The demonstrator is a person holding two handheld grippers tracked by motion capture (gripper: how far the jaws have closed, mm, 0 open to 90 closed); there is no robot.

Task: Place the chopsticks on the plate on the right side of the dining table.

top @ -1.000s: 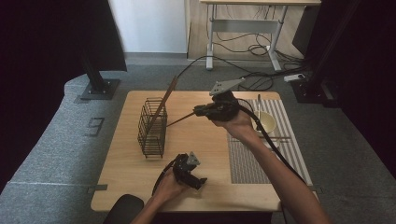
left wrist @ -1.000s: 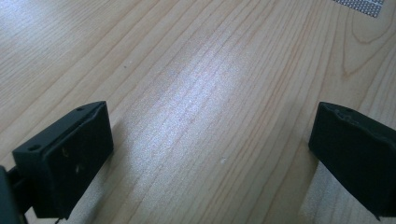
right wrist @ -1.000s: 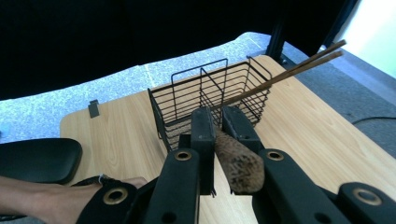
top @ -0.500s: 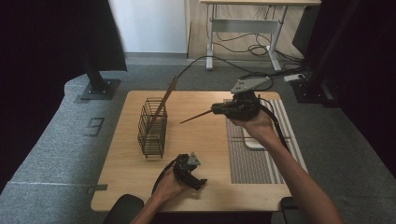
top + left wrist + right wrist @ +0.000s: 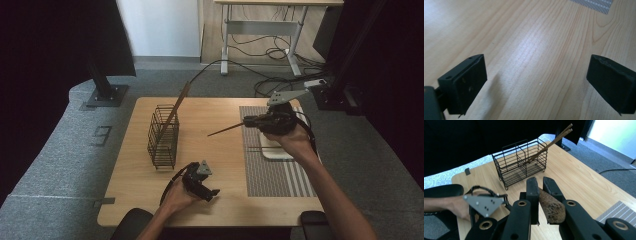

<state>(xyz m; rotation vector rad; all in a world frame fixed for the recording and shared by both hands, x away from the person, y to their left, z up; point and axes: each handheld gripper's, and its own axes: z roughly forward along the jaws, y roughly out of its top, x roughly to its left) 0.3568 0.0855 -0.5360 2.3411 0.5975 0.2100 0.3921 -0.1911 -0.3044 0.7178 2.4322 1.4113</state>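
Chopstick [image 5: 226, 131] clamped by its thick patterned end in the right gripper [image 5: 248, 121], jaws pinched tight on the wood, thin tip aimed across the tabletop [image 5: 210, 115] toward the wire basket [image 5: 163, 136]. Held nearly level, above the left edge of the striped mat [image 5: 277, 172] near the right edge of the table, probably so the tip can lead into a basket compartment. Basket standing toward the left edge, well apart from the tip, already holding chopsticks [image 5: 551, 143] that lean out over its far rim; leaning likely because the basket is shorter than they are. White tray [image 5: 276, 151] lying on the mat just under the right hand. Left gripper [image 5: 209, 190] parked low near the front edge, jaws spread wide over bare wood, holding nothing, apparently waiting clear of the carry path.
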